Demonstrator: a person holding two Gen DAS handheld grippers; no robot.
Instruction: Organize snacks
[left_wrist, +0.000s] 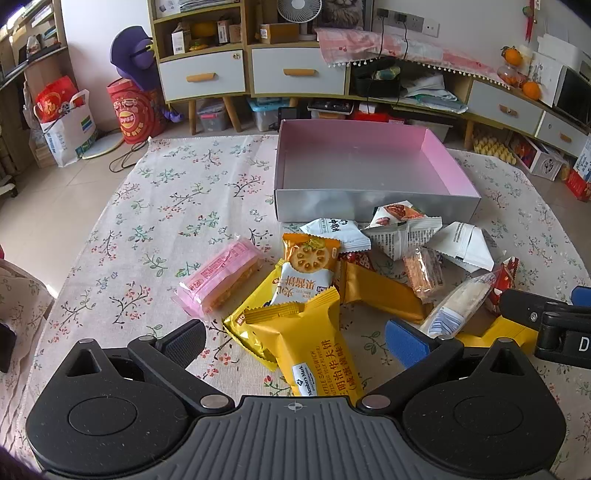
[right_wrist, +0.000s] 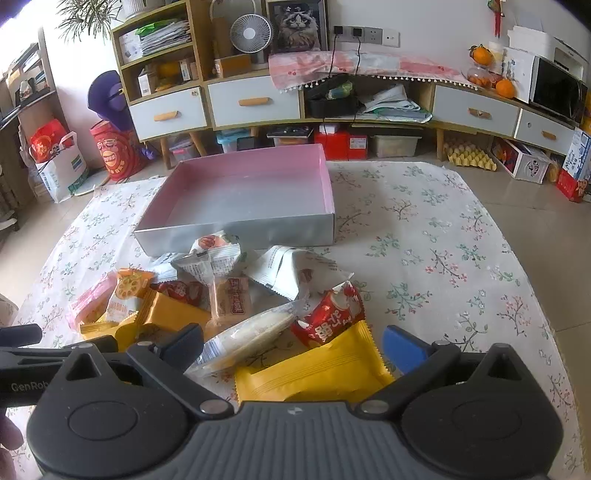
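Materials and surface finish

Tablecloth (left_wrist: 166, 206): matt woven cloth, floral print. Box (left_wrist: 369, 206): smooth card, silvery satin outside, pink inside. Snack wrappers (left_wrist: 314, 343): glossy crinkled plastic film. Gripper housing (right_wrist: 291, 443): matt ribbed plastic; cabinet drawers (right_wrist: 255, 101): smooth with wooden handles.

The left gripper (left_wrist: 295, 341) tilts steeply downward, its jaws spread as wide as they go, one black finger on the left and one blue-padded finger on the right, with nothing pressed between them. The right gripper (right_wrist: 293, 347) tilts down much the same, jaws also wide apart and gripping nothing. The two sit side by side, close together, each showing at the edge of the other's view. A fingertip (right_wrist: 9, 448) shows at the near left.
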